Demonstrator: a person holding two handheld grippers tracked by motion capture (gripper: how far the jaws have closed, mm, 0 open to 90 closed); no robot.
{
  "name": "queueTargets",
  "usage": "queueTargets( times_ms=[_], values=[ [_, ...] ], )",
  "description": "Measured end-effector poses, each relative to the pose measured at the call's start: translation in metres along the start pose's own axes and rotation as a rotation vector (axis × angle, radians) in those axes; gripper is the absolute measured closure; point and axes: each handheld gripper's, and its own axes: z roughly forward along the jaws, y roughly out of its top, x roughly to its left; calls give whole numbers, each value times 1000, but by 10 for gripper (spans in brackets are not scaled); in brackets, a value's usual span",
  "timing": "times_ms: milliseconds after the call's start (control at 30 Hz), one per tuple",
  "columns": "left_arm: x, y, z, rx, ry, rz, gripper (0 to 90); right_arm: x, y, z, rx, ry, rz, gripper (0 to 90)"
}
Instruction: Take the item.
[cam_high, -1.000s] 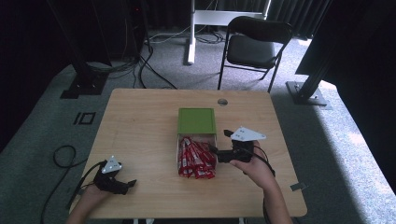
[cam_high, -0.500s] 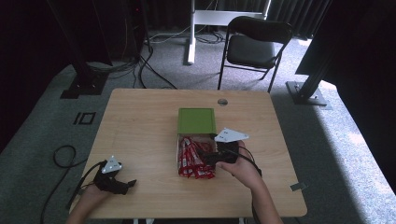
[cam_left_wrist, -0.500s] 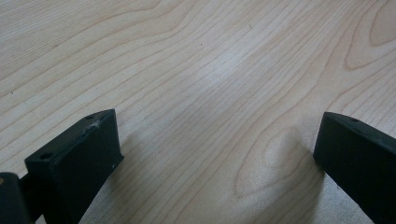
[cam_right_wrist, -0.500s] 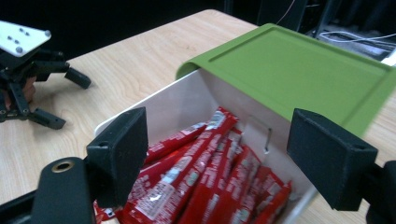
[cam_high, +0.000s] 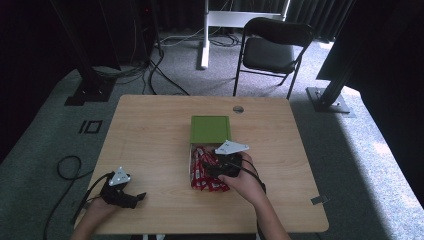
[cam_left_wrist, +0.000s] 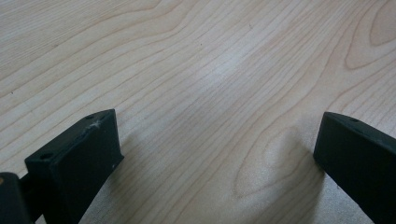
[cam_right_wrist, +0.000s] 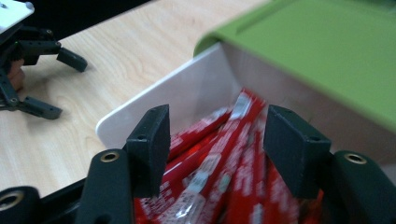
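A white box (cam_high: 190, 162) of red packets (cam_high: 202, 172) sits mid-table, its green lid (cam_high: 210, 130) slid toward the far side. My right gripper (cam_high: 210, 169) hovers over the uncovered part, open. In the right gripper view my right gripper (cam_right_wrist: 215, 140) has its jaws on either side of the red packets (cam_right_wrist: 219, 154), gripping none, with the box wall (cam_right_wrist: 177, 98) and green lid (cam_right_wrist: 317, 56) behind. My left gripper (cam_high: 139, 197) rests at the table's front left, open. In the left gripper view my left gripper (cam_left_wrist: 219, 144) has bare wood between its jaws.
The wooden table (cam_high: 150, 135) has a round cable hole (cam_high: 238, 109) near its far edge. A black folding chair (cam_high: 272, 50) stands behind it. Cables lie on the floor at left (cam_high: 65, 167). My left gripper (cam_right_wrist: 65, 88) shows far off in the right gripper view.
My right gripper has moved left and down from beside the box to above the red packets. The left gripper has stayed put.
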Motion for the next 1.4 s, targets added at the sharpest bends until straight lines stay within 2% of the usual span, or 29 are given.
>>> queueTargets(
  times_ms=[67, 100, 300, 367, 467, 567, 667, 867, 1000, 1200, 1267, 1333, 1367, 1400],
  values=[
    [0, 0, 0, 0, 0, 0, 15, 1, -1, 5, 14, -39, -9, 487],
    [0, 0, 0, 0, 0, 0, 15, 2, -1, 7, 20, -39, 7, 521],
    [0, 0, 0, 0, 0, 0, 15, 6, -2, 17, 41, -96, 11, 618],
    [0, 0, 0, 0, 0, 0, 15, 7, -2, 18, 43, -89, 34, 639],
    [0, 0, 0, 0, 0, 0, 15, 9, -1, 22, 62, -115, 38, 643],
    [0, 0, 0, 0, 0, 0, 15, 11, 0, 25, 79, -113, 41, 643],
    [0, 0, 0, 0, 0, 0, 15, 12, 0, 31, 107, -133, 39, 634],
    [0, 0, 0, -1, 0, 0, 15, 12, -3, 38, 116, -127, 64, 628],
    [0, 0, 0, -1, 0, -1, 15, 14, 1, 44, 155, -137, 19, 603],
    [0, 0, 0, 0, -1, -1, 15, 9, 7, 49, 167, -114, 71, 597],
    [0, 0, 0, 0, -1, -1, 15, 8, 10, 53, 178, -130, 61, 666],
    [0, 0, 0, 0, -1, -1, 15, 9, 10, 54, 175, -137, 59, 666],
    [0, 0, 0, 0, -1, -2, 15, 9, 9, 53, 160, -154, 48, 797],
    [0, 0, 0, 0, -1, -1, 14, 8, 9, 52, 149, -146, 62, 833]
  ],
)
